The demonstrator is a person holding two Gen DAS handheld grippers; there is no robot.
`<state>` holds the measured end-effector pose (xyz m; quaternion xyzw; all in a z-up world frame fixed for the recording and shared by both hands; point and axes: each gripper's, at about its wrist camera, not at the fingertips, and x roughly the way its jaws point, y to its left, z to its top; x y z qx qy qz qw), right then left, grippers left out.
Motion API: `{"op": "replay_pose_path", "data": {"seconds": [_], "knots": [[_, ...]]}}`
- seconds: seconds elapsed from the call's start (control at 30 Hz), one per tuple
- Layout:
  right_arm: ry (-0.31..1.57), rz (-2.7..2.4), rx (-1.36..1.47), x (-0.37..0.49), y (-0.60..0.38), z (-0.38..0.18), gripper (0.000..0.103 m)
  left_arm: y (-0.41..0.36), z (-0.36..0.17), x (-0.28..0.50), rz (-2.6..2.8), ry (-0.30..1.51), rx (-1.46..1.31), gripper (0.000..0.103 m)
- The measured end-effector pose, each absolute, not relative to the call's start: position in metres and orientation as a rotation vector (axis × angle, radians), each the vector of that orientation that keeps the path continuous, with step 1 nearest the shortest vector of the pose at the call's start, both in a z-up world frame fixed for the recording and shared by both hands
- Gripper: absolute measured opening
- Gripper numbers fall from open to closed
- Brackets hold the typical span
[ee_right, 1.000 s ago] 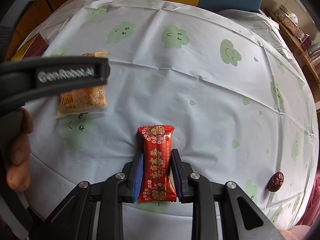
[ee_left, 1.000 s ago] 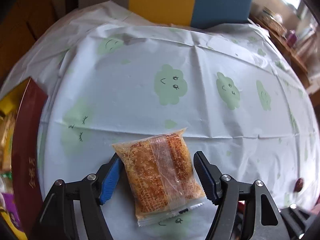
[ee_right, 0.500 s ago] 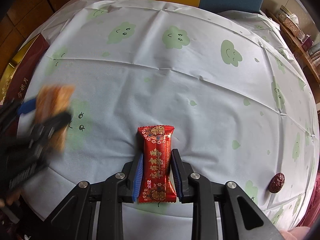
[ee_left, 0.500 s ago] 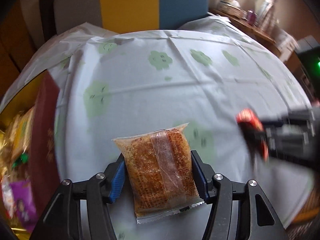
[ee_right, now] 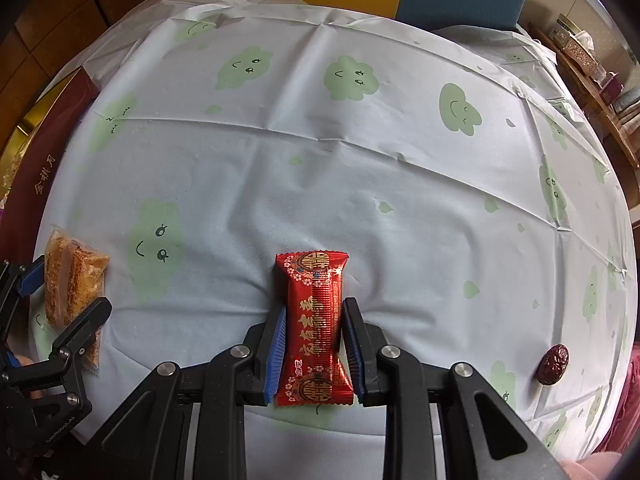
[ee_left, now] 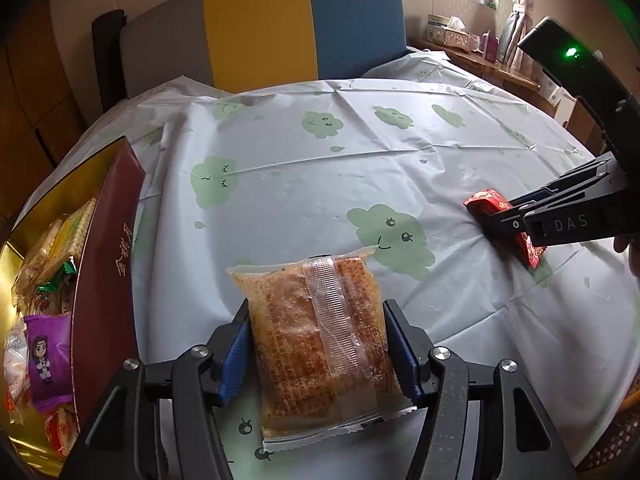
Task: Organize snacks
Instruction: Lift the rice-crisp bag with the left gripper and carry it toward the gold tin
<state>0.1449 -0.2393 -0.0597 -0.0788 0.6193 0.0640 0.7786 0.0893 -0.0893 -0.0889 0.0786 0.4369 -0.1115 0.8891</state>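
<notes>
A clear packet of orange-brown crispy snack (ee_left: 316, 340) is lifted a little off the tablecloth, and my left gripper (ee_left: 317, 308) is shut on its two long sides. The right wrist view shows the same packet (ee_right: 68, 280) at the far left, near the box. My right gripper (ee_right: 314, 308) is shut on a red foil snack bar (ee_right: 314, 320) that rests on the cloth close to the table's near edge. The left wrist view has the bar (ee_left: 486, 200) and the right gripper (ee_left: 508, 216) at the far right.
A dark red box (ee_left: 108, 260) with a gold inside stands at the table's left edge and holds several wrapped snacks (ee_left: 44, 356). A dried red date (ee_right: 553, 364) lies at the right edge. The tablecloth (ee_left: 300, 200) has green cloud prints. A yellow and blue chair back (ee_left: 280, 28) stands behind the table.
My left gripper closed its fingers onto the orange packet, lifted it and carried it left towards the box, rolling as it went. The right gripper and red bar stayed still.
</notes>
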Motion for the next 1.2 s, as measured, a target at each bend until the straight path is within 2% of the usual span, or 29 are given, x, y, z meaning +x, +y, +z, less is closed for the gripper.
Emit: {"op": "replay_pose_path", "data": {"seconds": [0.53,1.2], "knots": [[1.340,0.146,-0.192,0.146,-0.239,-0.059,0.027,-0.087,-0.092,0.080,-0.232,0.836,0.155,0.062],[1.323,0.157,-0.210,0.144,-0.240,-0.059,0.027,-0.092,-0.085,0.079,-0.213,0.858,0.190,0.060]]}}
